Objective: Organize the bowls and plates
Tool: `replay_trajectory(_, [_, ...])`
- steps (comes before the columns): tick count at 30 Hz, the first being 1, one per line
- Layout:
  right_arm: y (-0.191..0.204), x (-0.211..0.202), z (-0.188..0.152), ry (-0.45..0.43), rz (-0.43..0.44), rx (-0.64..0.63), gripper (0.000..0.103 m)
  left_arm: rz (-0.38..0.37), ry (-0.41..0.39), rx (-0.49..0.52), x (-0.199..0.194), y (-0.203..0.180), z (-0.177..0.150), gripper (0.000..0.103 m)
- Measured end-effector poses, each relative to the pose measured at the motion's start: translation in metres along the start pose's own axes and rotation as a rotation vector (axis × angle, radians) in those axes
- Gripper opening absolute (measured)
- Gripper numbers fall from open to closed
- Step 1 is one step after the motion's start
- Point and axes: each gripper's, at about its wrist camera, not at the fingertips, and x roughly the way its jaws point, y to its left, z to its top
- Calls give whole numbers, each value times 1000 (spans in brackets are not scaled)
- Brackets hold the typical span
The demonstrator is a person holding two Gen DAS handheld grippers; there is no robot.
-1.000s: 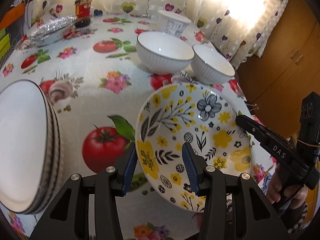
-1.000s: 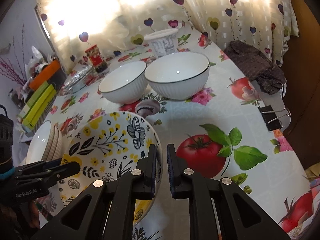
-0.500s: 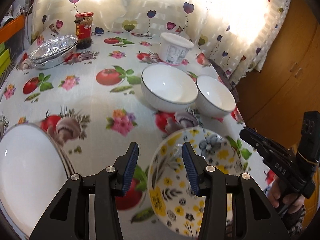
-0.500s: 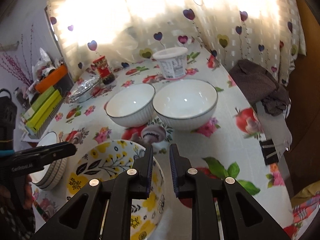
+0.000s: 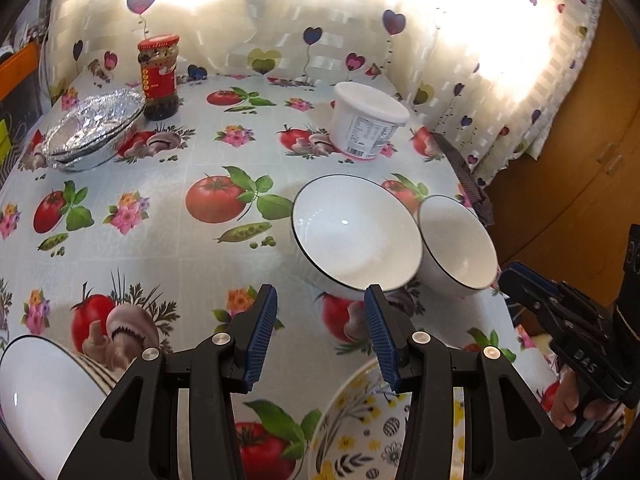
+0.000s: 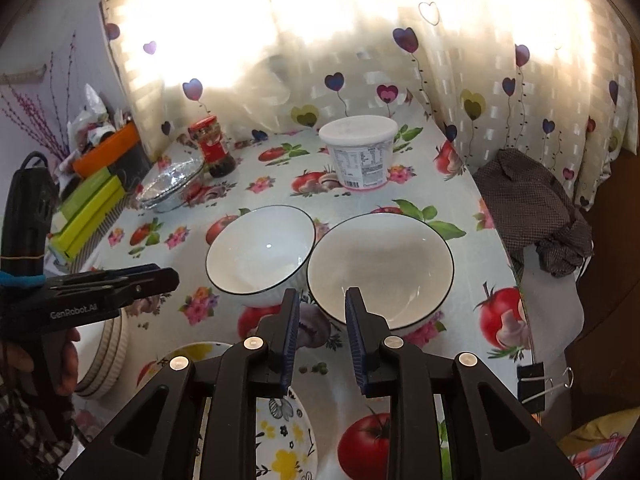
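Two white bowls with dark rims stand side by side: the larger [image 5: 354,232] [image 6: 380,268] and the smaller [image 5: 458,246] [image 6: 260,250]. A yellow flowered plate [image 5: 360,432] [image 6: 280,432] lies on the table near the front, under both grippers. A stack of white ribbed plates [image 5: 44,404] [image 6: 106,356] stands at the left. My left gripper [image 5: 318,336] is open and empty above the table. My right gripper [image 6: 320,336] is open and empty just short of the two bowls.
At the back stand a white lidded tub [image 5: 366,120], a red-capped jar [image 5: 158,76] and foil trays [image 5: 92,130]. A dark cloth [image 6: 532,208] hangs at the table's right edge, with a binder clip [image 6: 534,384] below it. Green boxes [image 6: 88,208] lie left.
Both grippers have lifted up and back from the flowered plate, which now lies on the table. The right gripper's jaws have opened off the plate's rim.
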Motion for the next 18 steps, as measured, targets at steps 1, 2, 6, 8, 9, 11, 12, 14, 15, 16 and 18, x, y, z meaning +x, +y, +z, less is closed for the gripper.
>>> replay_trajectory(1, [-1, 0, 2, 4, 11, 4, 23, -1, 6, -10, 2, 2, 1, 47])
replay_trajectory(2, [-2, -1, 5, 2, 21, 5, 23, -2, 5, -12, 3, 2, 2, 47])
replay_trajectory(6, [-5, -5, 19, -17, 31, -1, 29, 9, 1, -16, 7, 4, 8, 47])
replay_trajectory(8, [-4, 5, 27, 3, 35, -13, 31, 8, 1, -26, 10, 6, 12, 47])
replay_trajectory(9, [-3, 9, 30, 10, 28, -18, 31, 11, 6, -32, 13, 7, 15, 47])
replay_trajectory(11, [-1, 19, 35, 23, 33, -29, 31, 21, 5, -35, 16, 8, 18, 47])
replay_trajectory(12, [0, 25, 38, 31, 42, -36, 31, 25, 3, -26, 17, 7, 19, 47])
replay_trajectory(14, [1, 34, 42, 38, 40, -44, 31, 28, 10, -27, 21, 7, 20, 47])
replay_trajectory(15, [1, 40, 44, 47, 38, -50, 31, 27, 17, -31, 24, 8, 20, 47])
replay_trajectory(16, [2, 47, 47, 57, 36, -53, 31, 25, 22, -34, 26, 9, 21, 47])
replay_trajectory(18, [0, 57, 50, 72, 36, -56, 31, 26, 31, -42, 31, 11, 22, 47])
